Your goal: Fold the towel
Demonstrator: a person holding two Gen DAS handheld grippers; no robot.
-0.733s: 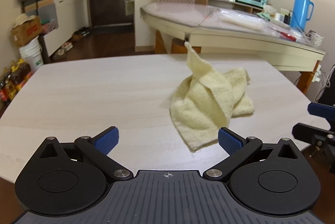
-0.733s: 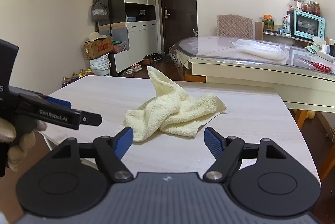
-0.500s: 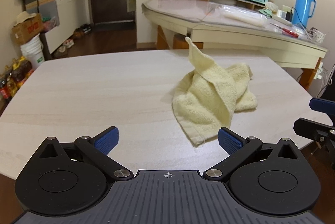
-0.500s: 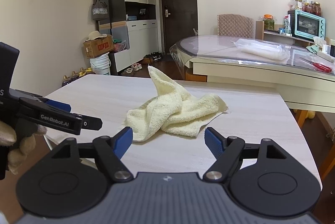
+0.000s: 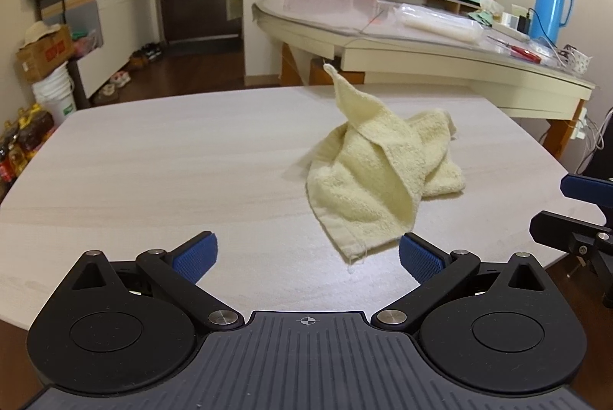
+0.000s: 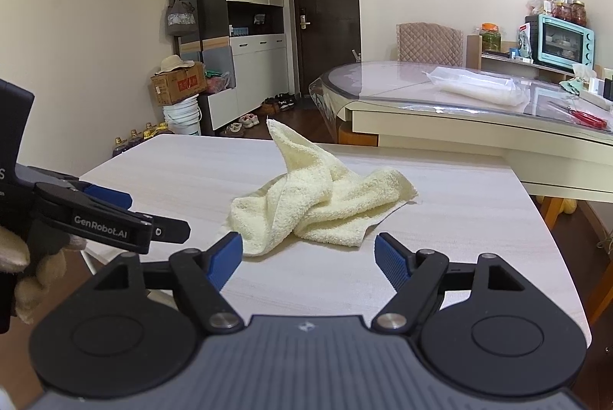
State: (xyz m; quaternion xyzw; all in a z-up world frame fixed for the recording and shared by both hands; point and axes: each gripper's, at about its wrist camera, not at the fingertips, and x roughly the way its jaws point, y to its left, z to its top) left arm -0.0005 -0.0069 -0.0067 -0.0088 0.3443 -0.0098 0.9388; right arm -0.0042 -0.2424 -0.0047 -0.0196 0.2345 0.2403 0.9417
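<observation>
A pale yellow towel lies crumpled on the light wooden table, with one corner sticking up. It also shows in the right wrist view. My left gripper is open and empty, just short of the towel's near corner. My right gripper is open and empty, close in front of the towel's near edge. The left gripper shows at the left of the right wrist view, and the right gripper shows at the right edge of the left wrist view.
A second table with a glass top stands behind, bearing a plastic-wrapped roll, red scissors and a blue flask. Cabinets, a box, a bucket and bottles are at far left.
Both grippers have moved slightly closer to the towel. The towel has not moved and both grippers stay open.
</observation>
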